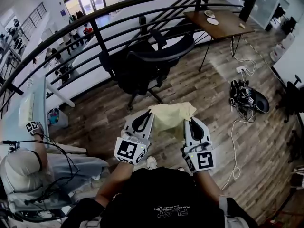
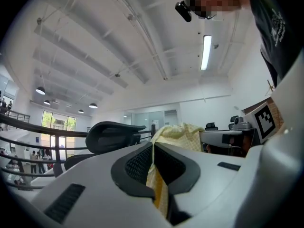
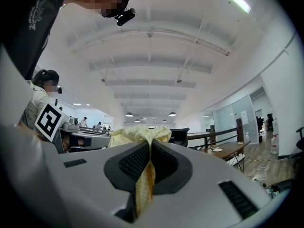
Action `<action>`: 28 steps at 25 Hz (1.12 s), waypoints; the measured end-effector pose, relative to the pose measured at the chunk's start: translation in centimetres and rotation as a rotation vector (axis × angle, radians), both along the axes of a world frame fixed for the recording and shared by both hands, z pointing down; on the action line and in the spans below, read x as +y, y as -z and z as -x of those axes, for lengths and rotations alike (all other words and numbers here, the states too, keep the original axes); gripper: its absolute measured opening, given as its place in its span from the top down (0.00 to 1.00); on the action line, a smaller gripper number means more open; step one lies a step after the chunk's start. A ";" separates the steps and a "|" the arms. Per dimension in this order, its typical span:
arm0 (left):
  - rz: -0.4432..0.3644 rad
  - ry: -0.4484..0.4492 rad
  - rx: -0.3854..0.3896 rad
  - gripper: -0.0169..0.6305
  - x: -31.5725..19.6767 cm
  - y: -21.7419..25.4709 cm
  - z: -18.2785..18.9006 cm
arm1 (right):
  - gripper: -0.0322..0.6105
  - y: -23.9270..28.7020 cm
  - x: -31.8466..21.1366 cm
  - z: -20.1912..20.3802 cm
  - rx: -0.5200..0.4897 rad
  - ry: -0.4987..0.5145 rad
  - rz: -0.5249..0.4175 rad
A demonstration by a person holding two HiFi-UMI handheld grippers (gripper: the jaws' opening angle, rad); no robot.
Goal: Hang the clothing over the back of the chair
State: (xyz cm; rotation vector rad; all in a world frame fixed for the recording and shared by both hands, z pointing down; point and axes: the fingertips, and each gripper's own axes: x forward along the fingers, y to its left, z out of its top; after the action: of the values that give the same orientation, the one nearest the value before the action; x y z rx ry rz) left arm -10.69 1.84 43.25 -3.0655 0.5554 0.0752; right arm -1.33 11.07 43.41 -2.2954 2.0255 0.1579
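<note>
Two closed grips noted: left gripper (image 1: 143, 121) and right gripper (image 1: 193, 126) each pinched a bunch of the yellow clothing (image 1: 170, 115), held aloft short of the chair (image 1: 142, 65). Likely soft, light, limp; spread edge holds should suit draping.

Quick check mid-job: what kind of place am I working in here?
Probably an open-plan office mezzanine: black swivel office chair, brown wooden desk, curved black metal railing at the floor's edge.
</note>
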 end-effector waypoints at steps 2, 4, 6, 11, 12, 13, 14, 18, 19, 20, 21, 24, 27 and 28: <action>-0.001 -0.033 -0.008 0.94 -0.6 -0.3 -0.4 | 0.91 -0.2 -0.3 0.1 0.006 -0.029 0.009; -0.005 -0.074 -0.017 0.94 -0.7 -0.5 -1.0 | 0.91 -0.4 -0.1 0.0 0.010 -0.065 0.015; -0.015 -0.107 -0.023 0.94 -0.9 -0.5 -1.4 | 0.91 -0.5 -0.3 -0.1 -0.014 -0.086 0.021; -0.023 -0.155 -0.015 0.94 -1.9 -0.1 -1.8 | 0.91 -0.8 -0.6 0.2 -0.083 -0.107 0.027; -0.022 -0.157 -0.011 0.94 -2.0 0.1 -1.8 | 0.91 -0.7 -0.7 0.3 -0.081 -0.105 0.025; -0.020 -0.157 -0.007 0.94 -2.3 0.3 -1.7 | 0.91 -0.5 -0.9 0.3 -0.080 -0.102 0.023; -0.019 -0.158 -0.002 0.94 -2.6 0.5 -1.7 | 0.91 -0.3 -1.1 0.3 -0.079 -0.102 0.022; -0.035 -0.157 0.024 0.94 -4.3 2.1 -2.6 | 0.91 1.0 -2.9 -0.7 -0.064 -0.109 0.009; -0.056 -0.156 0.033 0.94 -4.7 2.6 -2.9 | 0.91 1.3 -3.4 -1.0 -0.057 -0.108 0.004; -0.077 -0.155 0.039 0.94 -5.0 3.0 -3.2 | 0.91 1.6 -3.8 -1.3 -0.049 -0.105 0.001; -0.091 -0.155 0.042 0.94 -5.3 3.3 -3.6 | 0.91 1.9 -4.2 -1.5 -0.039 -0.102 -0.002; -0.102 -0.152 0.051 0.94 -5.8 4.2 -4.3 | 0.91 2.8 -5.0 -2.1 -0.011 -0.097 -0.011; -0.111 -0.142 0.068 0.94 -6.6 5.3 -5.1 | 0.91 3.9 -5.9 -3.3 0.022 -0.093 -0.021; -0.115 -0.135 0.072 0.94 -7.0 5.6 -5.5 | 0.91 4.1 -6.1 -3.8 0.033 -0.091 -0.021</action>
State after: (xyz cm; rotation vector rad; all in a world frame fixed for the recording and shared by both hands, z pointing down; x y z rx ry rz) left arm -5.16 -5.14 37.69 -2.9933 0.3336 0.2133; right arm 2.49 4.93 39.29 -2.3886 1.9257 0.2224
